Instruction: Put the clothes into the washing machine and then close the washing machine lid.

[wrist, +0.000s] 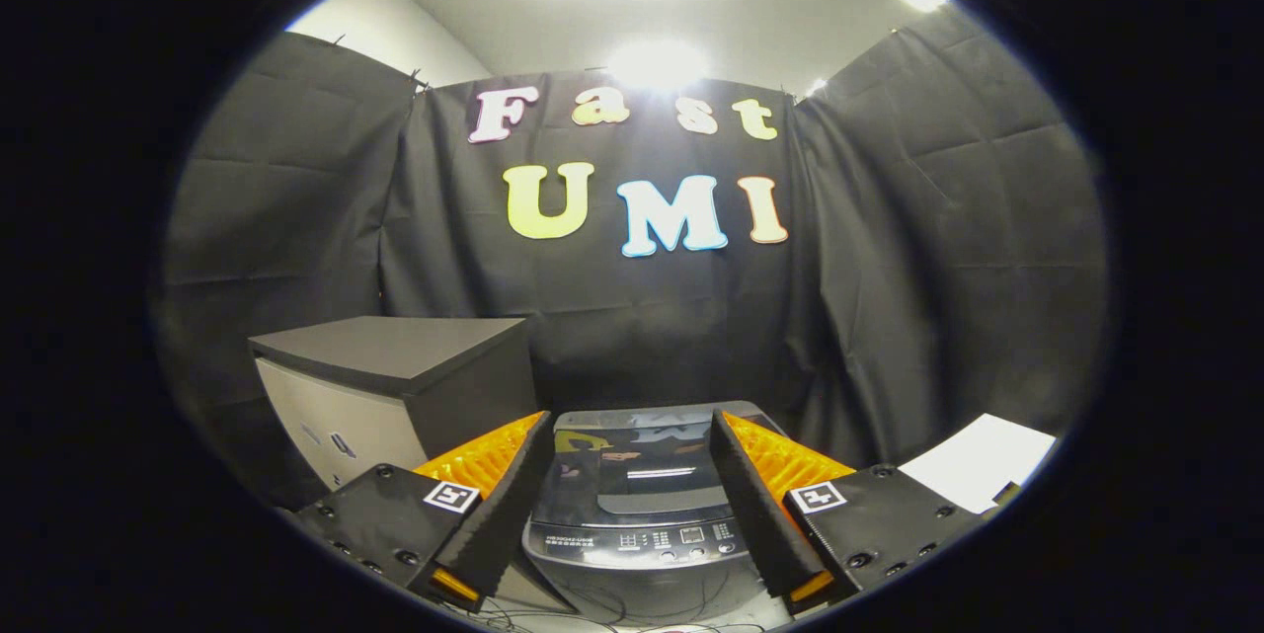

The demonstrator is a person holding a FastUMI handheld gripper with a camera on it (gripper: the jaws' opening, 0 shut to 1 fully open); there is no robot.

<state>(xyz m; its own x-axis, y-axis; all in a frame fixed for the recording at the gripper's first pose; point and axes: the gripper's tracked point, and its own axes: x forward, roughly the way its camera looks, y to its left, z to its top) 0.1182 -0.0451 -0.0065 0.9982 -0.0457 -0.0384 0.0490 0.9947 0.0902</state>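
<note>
gripper (pixel 632 505): fingers spread wide, nothing held, washer framed between them.
washing machine (pixel 637 514): just ahead of fingers, beside the dark cabinet (pixel 395 386); glossy lid (pixel 642 460) down, flat.
lid handling (judgement): rigid, hinged, slick; take the front edge near the control panel (pixel 681 539).
drum contents: hidden under lid, can't tell.
clothes: can't place them; expect soft, light, pinch a fold.
</note>
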